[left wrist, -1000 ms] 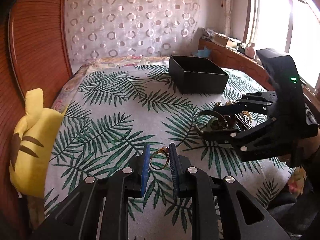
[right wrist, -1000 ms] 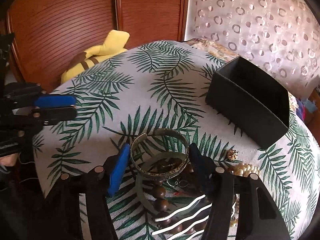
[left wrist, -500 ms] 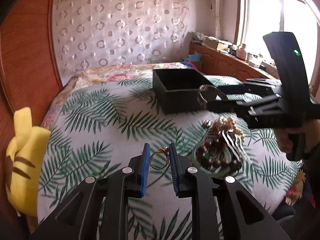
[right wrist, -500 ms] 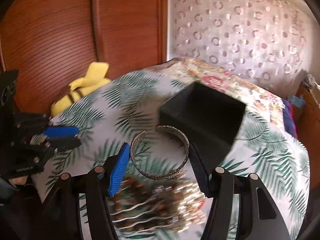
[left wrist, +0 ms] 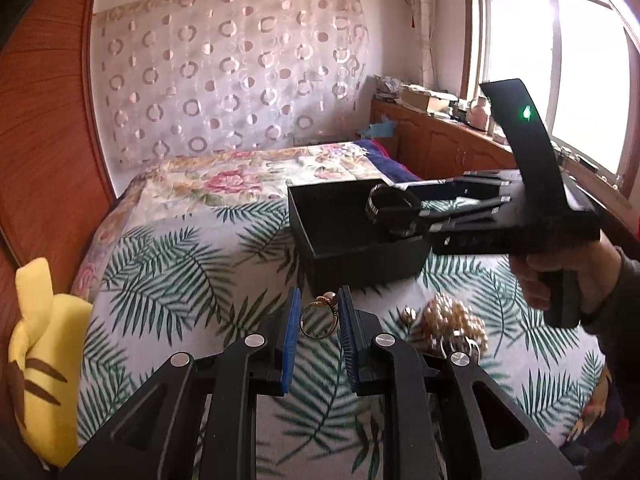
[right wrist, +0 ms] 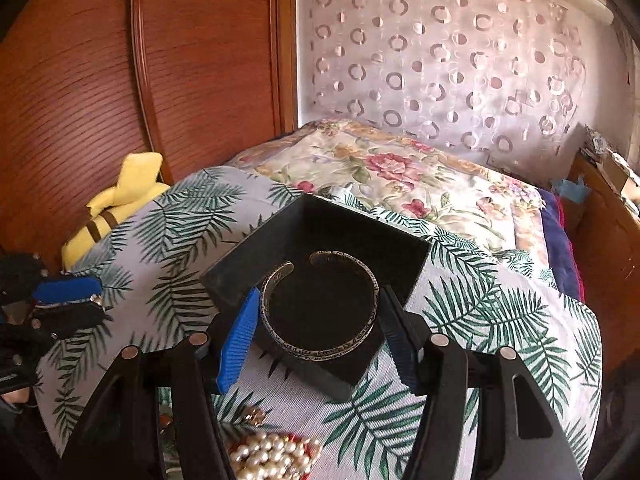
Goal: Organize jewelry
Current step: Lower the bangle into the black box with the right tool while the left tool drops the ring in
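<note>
My left gripper (left wrist: 319, 320) is shut on a gold ring (left wrist: 317, 318) with a small pearl, held above the palm-leaf bedspread just in front of the black open box (left wrist: 352, 256). My right gripper (right wrist: 320, 316) is shut on a silver cuff bracelet (right wrist: 320, 346), which hangs over the black box (right wrist: 280, 248). In the left wrist view the right gripper (left wrist: 394, 214) and the bracelet (left wrist: 374, 206) hover above the box's right side. A heap of pearl beads (left wrist: 456, 320) and other jewelry lies to the right of the ring. The left gripper (right wrist: 68, 300) shows at the right wrist view's left edge.
A yellow plush toy (left wrist: 40, 360) leans against the wooden headboard (left wrist: 44, 160) at left. A wooden cabinet (left wrist: 448, 148) with clutter runs under the window at right. Pearls (right wrist: 272, 452) lie below the right gripper. A floral quilt (right wrist: 400, 176) covers the bed's far end.
Both grippers have moved up and toward the black box. The right gripper lifted the bracelet off the jewelry heap and now holds it over the box; the ring came closer to the box.
</note>
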`<state>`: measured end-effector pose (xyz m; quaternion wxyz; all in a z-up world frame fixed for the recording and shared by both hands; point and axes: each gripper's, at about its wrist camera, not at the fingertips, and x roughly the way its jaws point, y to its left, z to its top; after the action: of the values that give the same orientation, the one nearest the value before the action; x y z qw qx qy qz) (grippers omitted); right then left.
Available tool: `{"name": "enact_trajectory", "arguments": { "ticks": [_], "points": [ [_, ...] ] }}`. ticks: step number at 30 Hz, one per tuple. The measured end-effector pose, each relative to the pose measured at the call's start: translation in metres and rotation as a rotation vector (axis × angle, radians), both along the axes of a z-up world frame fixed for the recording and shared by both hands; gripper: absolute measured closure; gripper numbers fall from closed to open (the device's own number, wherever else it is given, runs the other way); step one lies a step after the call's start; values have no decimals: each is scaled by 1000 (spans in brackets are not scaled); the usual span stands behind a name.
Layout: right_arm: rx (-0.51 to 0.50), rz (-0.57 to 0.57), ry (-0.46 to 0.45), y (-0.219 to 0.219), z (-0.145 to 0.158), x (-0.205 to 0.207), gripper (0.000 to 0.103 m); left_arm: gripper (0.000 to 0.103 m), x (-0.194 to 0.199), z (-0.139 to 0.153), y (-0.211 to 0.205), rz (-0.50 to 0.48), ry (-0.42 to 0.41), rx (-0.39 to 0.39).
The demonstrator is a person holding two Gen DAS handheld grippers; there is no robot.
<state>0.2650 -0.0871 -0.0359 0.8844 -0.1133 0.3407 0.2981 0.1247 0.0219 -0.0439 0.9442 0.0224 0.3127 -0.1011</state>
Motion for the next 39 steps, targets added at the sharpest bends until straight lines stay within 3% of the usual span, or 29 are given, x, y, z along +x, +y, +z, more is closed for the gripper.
{"name": "enact_trajectory", "arguments": {
  "ticks": [10, 19, 27, 28, 30, 37, 39],
  "points": [
    [2, 5, 43, 1, -6, 8, 37, 85, 32, 5, -7, 5, 2, 24],
    [64, -52, 14, -48, 11, -11, 34, 85, 75, 5, -23, -27, 20, 6],
    [104, -79, 15, -76, 6, -29, 34, 85, 106, -3, -31, -23, 50, -21],
    [107, -82, 19, -78, 3, -30, 34, 82, 108, -3, -32, -24, 50, -19],
    [108, -85, 22, -79, 0, -34, 34, 65, 110, -3, -33, -25, 48, -13],
    [120, -78, 20, -81, -6, -52, 34, 41, 96, 2, -24, -12, 27, -30],
    [125, -72, 22, -81, -8, -59, 34, 28, 84, 3, -19, -1, 10, -34]
  ]
}}
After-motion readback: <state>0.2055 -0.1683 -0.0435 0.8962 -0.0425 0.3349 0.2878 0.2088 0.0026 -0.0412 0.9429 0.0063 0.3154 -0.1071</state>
